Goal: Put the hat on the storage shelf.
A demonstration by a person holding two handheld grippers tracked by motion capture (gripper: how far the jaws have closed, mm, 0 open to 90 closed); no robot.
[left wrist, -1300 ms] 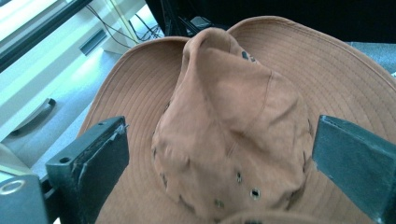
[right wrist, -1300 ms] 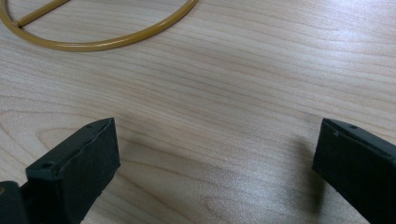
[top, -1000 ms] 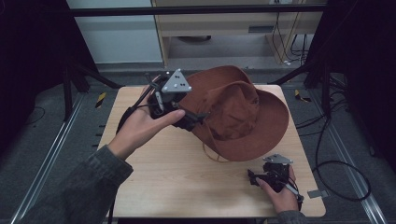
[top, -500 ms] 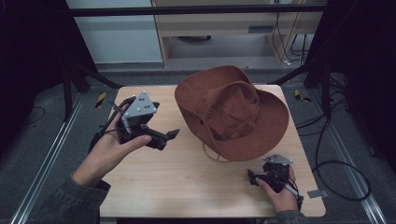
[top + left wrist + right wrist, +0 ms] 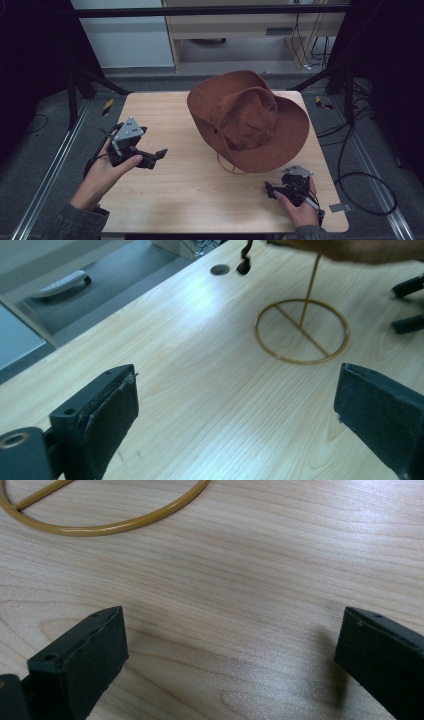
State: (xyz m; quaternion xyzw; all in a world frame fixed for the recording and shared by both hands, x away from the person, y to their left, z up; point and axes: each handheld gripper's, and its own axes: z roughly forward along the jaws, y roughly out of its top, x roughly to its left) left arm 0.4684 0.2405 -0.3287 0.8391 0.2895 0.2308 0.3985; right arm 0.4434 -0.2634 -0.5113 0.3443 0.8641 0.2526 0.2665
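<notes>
A brown wide-brimmed hat (image 5: 250,120) sits on a thin gold wire stand, whose ring base (image 5: 225,166) lies on the wooden table (image 5: 190,200). My left gripper (image 5: 156,156) is held at the table's left side, well away from the hat, open with nothing between its jaws. The left gripper view has that gripper (image 5: 240,415) facing the ring base (image 5: 300,361), with the hat brim (image 5: 350,247) above it. My right gripper (image 5: 270,190) rests at the front right, just in front of the brim, open and empty. In the right gripper view this gripper (image 5: 235,655) is near the ring (image 5: 100,528).
A round cable hole (image 5: 220,270) is set in the tabletop beyond the stand. Black frame poles stand at the table's far corners, with a low shelf unit behind. A yellow-black strip (image 5: 107,106) lies on the floor to the left. Cables trail on the floor at right.
My left gripper has drawn back from the hat's crown to the table's left front and come down lower. The hat stays on its stand. The right gripper has not moved.
</notes>
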